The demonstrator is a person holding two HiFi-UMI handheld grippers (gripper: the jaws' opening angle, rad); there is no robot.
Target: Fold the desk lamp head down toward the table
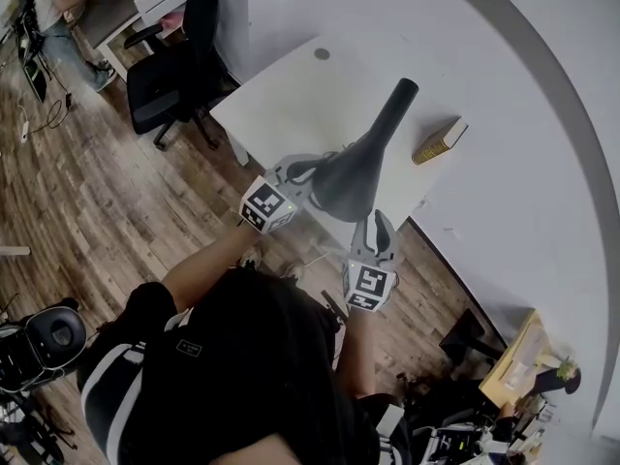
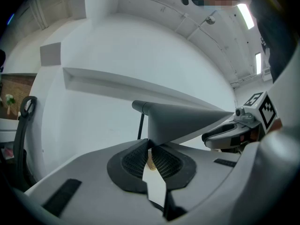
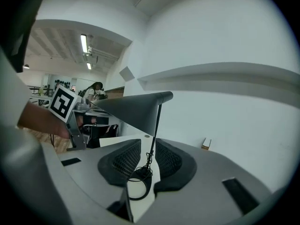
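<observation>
The desk lamp stands on the white table (image 1: 291, 95). Its dark cone head (image 1: 347, 177) lies nearly level on a thin stem (image 3: 153, 135) that rises from a ring base (image 3: 138, 187). My left gripper (image 1: 308, 174) is shut on the wide rim of the head (image 2: 183, 121), with its pads (image 2: 136, 158) pinched on the lower edge. My right gripper (image 1: 376, 219) is at the near side of the head. Its jaws stand open, and in the right gripper view the stem and base show through the gap, untouched by the pads (image 3: 123, 162).
A book (image 1: 440, 140) lies on the table beyond the lamp, near the white wall. A round cable hole (image 1: 322, 53) sits at the table's far end. A black office chair (image 1: 170, 76) stands left of the table on the wood floor. A person (image 1: 58, 17) stands far off.
</observation>
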